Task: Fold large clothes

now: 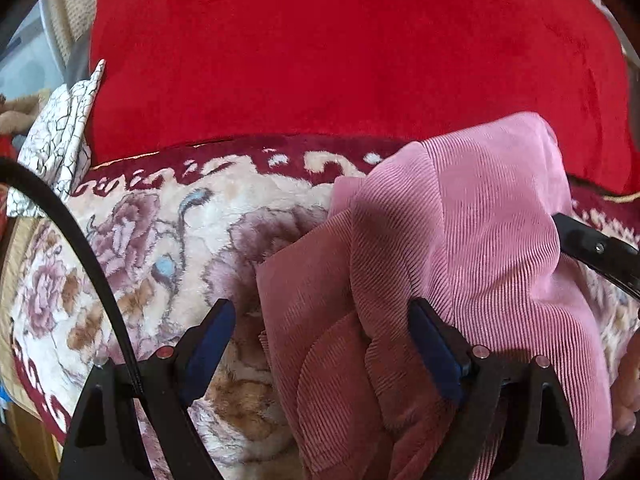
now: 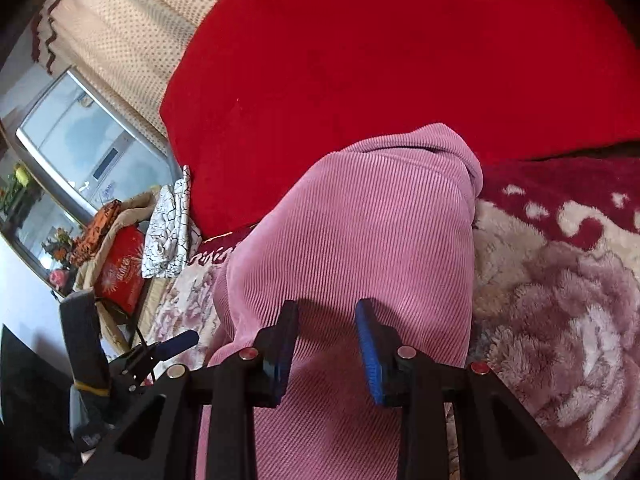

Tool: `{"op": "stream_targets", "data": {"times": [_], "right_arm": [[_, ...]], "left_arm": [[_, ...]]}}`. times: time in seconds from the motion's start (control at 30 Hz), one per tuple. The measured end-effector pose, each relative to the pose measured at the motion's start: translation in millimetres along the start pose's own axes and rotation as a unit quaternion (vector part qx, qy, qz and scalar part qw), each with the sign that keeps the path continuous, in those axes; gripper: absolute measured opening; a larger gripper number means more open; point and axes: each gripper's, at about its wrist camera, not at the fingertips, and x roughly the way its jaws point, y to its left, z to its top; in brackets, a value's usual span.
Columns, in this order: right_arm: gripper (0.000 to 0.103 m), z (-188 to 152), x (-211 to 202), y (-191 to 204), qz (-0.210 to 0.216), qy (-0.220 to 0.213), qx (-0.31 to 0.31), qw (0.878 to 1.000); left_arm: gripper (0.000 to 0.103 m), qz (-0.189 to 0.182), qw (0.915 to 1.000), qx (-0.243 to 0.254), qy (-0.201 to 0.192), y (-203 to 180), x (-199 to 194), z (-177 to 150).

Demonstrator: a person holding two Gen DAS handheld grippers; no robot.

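While the pink corduroy garment (image 1: 460,248) is lying bunched in thick folds on the floral plush blanket (image 1: 132,248), the left tongs (image 1: 320,316) are standing wide open over its near edge. Their left blue pad is hanging above the blanket and their right pad is sitting against a fold of the pink cloth, with nothing clamped between them. In the right wrist view, the right tongs (image 2: 328,312) are also standing open, more narrowly, with the garment's ribbed cloth (image 2: 360,232) lying between and beneath the two blue pads; I cannot tell whether the pads are touching it. The garment is reaching back toward a large red cushion (image 1: 340,60) that is leaning behind the blanket's dark red patterned border. A white fabric with black crackle lines (image 1: 60,140) is sitting at the blanket's left end, beside the cushion. Farther left in the right wrist view, a red box (image 2: 120,272) is resting near that fabric.
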Motion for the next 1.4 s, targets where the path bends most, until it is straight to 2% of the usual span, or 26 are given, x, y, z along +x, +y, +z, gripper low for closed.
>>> {"op": "stream_targets", "data": {"times": [0.07, 0.2, 0.4, 0.5, 0.6, 0.7, 0.77, 0.8, 0.83, 0.87, 0.93, 1.0, 1.1, 1.23, 1.4], "right_arm": [[0.034, 1.7, -9.2, 6.7, -0.007, 0.002, -0.006, 1.0], [0.035, -2.6, -40.1, 15.7, 0.019, -0.016, -0.001, 1.0], [0.035, -34.7, -73.3, 39.5, 0.01, 0.003, -0.028, 1.0], [0.035, -50.1, -76.0, 51.9, 0.007, 0.019, -0.038, 0.999], [0.037, -75.4, -60.8, 52.1, -0.021, 0.056, -0.04, 0.997], [0.037, -85.6, -67.1, 49.3, -0.017, 0.042, -0.028, 0.999], [0.043, -85.0, -81.3, 51.4, -0.009, 0.037, -0.028, 0.999], [0.05, -87.0, -90.5, 52.7, 0.001, 0.029, -0.031, 0.999], [0.067, -91.0, -101.2, 51.8, 0.013, 0.018, -0.033, 0.999], [0.072, -93.0, -109.0, 52.8, 0.021, 0.007, -0.032, 0.999], [0.072, -100.6, -119.2, 58.8, 0.03, -0.008, -0.039, 0.999], [0.072, -105.4, -119.6, 63.5, 0.019, -0.007, -0.053, 0.998], [0.068, -113.6, -91.8, 64.3, -0.01, 0.036, -0.069, 0.997], [0.068, -111.1, -89.7, 60.6, 0.005, 0.037, -0.06, 0.998], [0.068, -102.8, -112.0, 62.3, 0.041, 0.006, -0.062, 0.997]], "left_arm": [[0.089, 0.006, 0.9998, -0.003, -0.016, 2.3, -10.8, -4.6], [0.089, 0.029, 0.9987, 0.007, -0.042, 4.8, -37.8, -17.8], [0.089, 0.059, 0.996, 0.011, -0.066, 7.3, -65.0, -44.6], [0.089, 0.084, 0.995, 0.025, -0.049, 6.0, -52.7, -59.5], [0.089, 0.07, 0.9971, 0.025, -0.019, 5.8, -36.4, -65.4], [0.089, 0.07, 0.9965, 0.019, -0.042, 10.2, -48.8, -65.5], [0.089, 0.075, 0.9954, 0.021, -0.056, 9.2, -57.3, -70.1], [0.089, 0.074, 0.9952, 0.021, -0.06, 8.8, -60.5, -71.9], [0.089, 0.074, 0.995, 0.022, -0.063, 7.4, -62.5, -73.1], [0.089, 0.074, 0.9947, 0.021, -0.068, 5.7, -66.0, -74.7], [0.089, 0.076, 0.9938, 0.023, -0.078, 3.7, -70.4, -76.7], [0.089, 0.081, 0.9925, 0.029, -0.087, 1.6, -71.7, -77.1], [0.089, 0.094, 0.9906, 0.044, -0.089, -2.9, -69.4, -78.4], [0.089, 0.09, 0.9901, 0.045, -0.098, -1.3, -73.2, -78.6], [0.089, 0.091, 0.9893, 0.051, -0.101, -2.3, -74.2, -79.3]]}}
